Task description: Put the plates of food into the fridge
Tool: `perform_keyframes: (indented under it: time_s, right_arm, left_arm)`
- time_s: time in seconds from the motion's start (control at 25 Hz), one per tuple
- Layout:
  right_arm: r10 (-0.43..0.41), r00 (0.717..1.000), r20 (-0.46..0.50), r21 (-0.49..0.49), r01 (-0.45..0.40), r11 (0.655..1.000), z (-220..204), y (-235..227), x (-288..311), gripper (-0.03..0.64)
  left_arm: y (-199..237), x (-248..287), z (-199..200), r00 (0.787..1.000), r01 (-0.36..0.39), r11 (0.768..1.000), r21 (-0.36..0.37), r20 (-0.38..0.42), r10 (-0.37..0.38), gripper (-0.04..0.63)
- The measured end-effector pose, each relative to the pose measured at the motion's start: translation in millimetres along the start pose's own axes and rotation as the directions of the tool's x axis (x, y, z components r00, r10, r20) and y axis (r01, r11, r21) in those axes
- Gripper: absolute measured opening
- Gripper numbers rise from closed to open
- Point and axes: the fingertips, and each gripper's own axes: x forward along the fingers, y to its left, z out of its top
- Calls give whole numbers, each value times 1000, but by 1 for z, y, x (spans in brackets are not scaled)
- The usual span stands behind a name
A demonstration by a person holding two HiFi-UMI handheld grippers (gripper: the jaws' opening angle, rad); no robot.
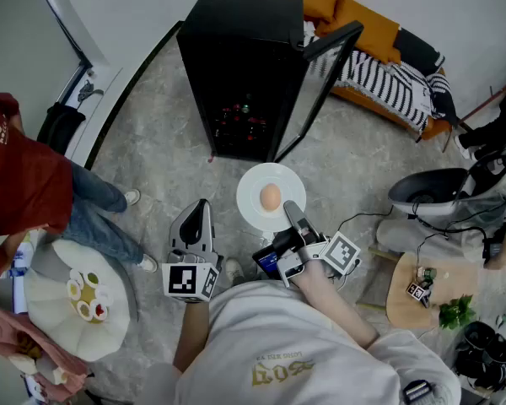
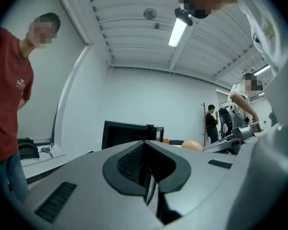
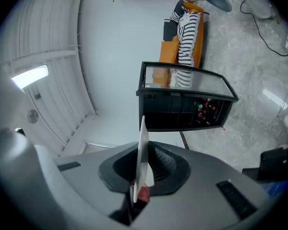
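Note:
My right gripper is shut on the near rim of a white plate that carries a tan round bun. The plate hangs just in front of the black fridge, whose glass door stands open to the right. In the right gripper view the plate shows edge-on between the jaws of the right gripper, with the fridge ahead. My left gripper is shut and empty, left of the plate. The left gripper shows closed jaws. Another plate of food sits on a round white table.
A person in a red shirt stands at the left by the round table. An orange sofa with a striped cloth is behind the fridge door. To the right are a white seat, cables, and a wooden stool with greenery.

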Motion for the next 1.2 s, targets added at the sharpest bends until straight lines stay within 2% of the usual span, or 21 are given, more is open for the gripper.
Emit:
perform_keyframes:
  time_s: [0.28,0.88,1.2]
  right_arm:
    - [19,1000,-4,-26,-19,999,8,1,3,29]
    - [16,1000,-12,10,-16,1000,46,0,-8,31]
    - [21,999,-24,14,-21,1000,51,-1,-6,31]
  left_arm:
    - [-2,4,-1,1000,-5,1000,3,-4,5,6]
    - [-31,10,-2,999,-42,999,12,-17,42,6]
    - [-35,12,-9,998,-49,999,5,-38,49,6]
